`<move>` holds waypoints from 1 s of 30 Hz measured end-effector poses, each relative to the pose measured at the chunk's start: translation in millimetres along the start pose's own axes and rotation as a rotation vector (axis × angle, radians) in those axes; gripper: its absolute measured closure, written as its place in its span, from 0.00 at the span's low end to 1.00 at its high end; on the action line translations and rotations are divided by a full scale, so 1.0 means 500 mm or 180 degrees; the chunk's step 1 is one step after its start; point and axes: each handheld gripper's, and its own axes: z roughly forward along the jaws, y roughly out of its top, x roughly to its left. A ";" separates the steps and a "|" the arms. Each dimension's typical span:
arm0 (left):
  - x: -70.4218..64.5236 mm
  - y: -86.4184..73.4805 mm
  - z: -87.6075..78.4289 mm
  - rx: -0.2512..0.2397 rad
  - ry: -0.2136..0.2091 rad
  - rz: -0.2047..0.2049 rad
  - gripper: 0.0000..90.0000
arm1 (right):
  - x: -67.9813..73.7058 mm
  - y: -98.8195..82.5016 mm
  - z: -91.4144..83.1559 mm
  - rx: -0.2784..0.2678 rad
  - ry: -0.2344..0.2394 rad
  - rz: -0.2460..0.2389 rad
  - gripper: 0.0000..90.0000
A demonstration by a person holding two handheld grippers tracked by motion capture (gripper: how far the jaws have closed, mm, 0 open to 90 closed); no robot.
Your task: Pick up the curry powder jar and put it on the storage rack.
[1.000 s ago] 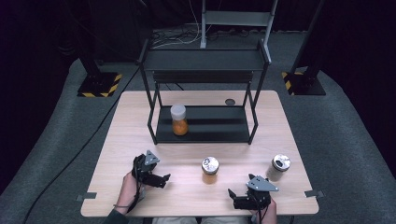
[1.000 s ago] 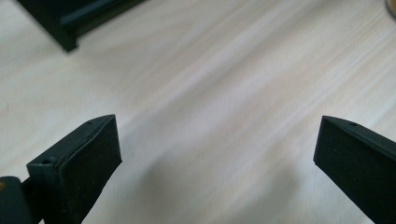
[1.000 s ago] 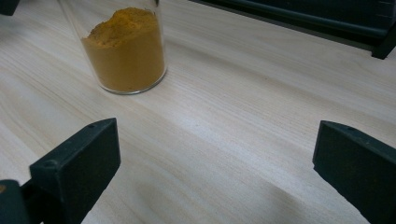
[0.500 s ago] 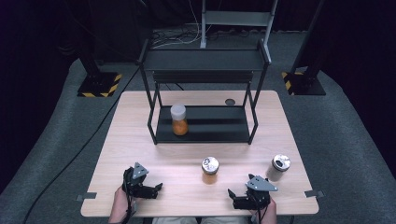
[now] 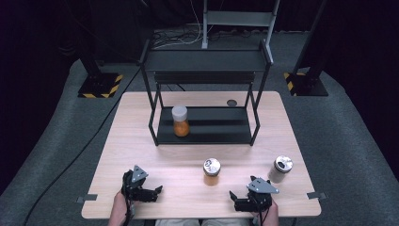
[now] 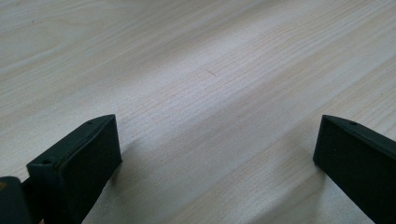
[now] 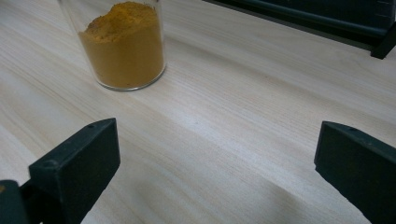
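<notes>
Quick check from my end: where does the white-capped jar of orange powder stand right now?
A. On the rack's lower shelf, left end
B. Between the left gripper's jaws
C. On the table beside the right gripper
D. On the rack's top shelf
A: in the high view the white-capped jar stands upright on the left end of the lower shelf of the black rack.

Looking like a lab or recording studio rather than a home. Sitting on grey carpet (image 5: 357, 141) amid black surroundings: a pale wooden table (image 5: 141, 141), bare but for a black metal shelf rack (image 5: 205, 66) and a few spice jars (one (image 5: 211, 172) holding orange powder). Standing at both far corners: stand bases (image 5: 99, 85) edged in yellow-and-black hazard tape. Trailing across the floor behind: loose cables (image 5: 183, 37), beside a grey metal frame (image 5: 239, 19).
</notes>
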 end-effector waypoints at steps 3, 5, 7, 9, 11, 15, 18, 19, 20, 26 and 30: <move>0.000 0.000 0.000 0.0000 0.0000 -0.0001 0.00 | 0.003 0.000 0.000 -0.0004 -0.0029 0.0006 0.00; -0.001 -0.001 0.000 -0.0004 0.0005 0.0004 0.00 | 0.005 0.000 0.000 -0.0004 -0.0043 0.0009 0.00; 0.000 0.000 0.000 -0.0002 0.0003 0.0003 0.00 | 0.004 0.000 0.000 0.0003 -0.0036 0.0007 0.00; 0.000 0.000 0.000 0.0002 0.0000 0.0001 0.00 | 0.005 0.002 0.001 0.0015 -0.0047 0.0008 0.00; 0.000 0.000 0.000 0.0002 0.0000 0.0001 0.00 | 0.006 0.002 0.001 0.0017 -0.0056 0.0009 0.00; 0.000 0.000 0.000 0.0002 0.0000 0.0002 0.00 | 0.007 0.003 0.002 0.0025 -0.0059 0.0009 0.00; 0.000 0.000 0.000 0.0001 0.0001 0.0001 0.00 | 0.006 0.004 0.002 0.0030 -0.0053 0.0010 0.00; 0.000 0.000 0.000 0.0002 0.0000 0.0001 0.00 | 0.006 0.003 0.002 0.0028 -0.0052 0.0011 0.00; 0.000 0.000 0.000 0.0002 0.0000 0.0001 0.00 | 0.006 0.003 0.002 0.0028 -0.0054 0.0011 0.00; 0.000 0.000 0.000 0.0002 0.0000 0.0000 0.00 | 0.006 0.004 0.002 0.0034 -0.0054 0.0012 0.00; 0.000 0.000 0.000 0.0001 -0.0001 0.0000 0.00 | 0.007 0.003 0.002 0.0030 -0.0060 0.0002 0.00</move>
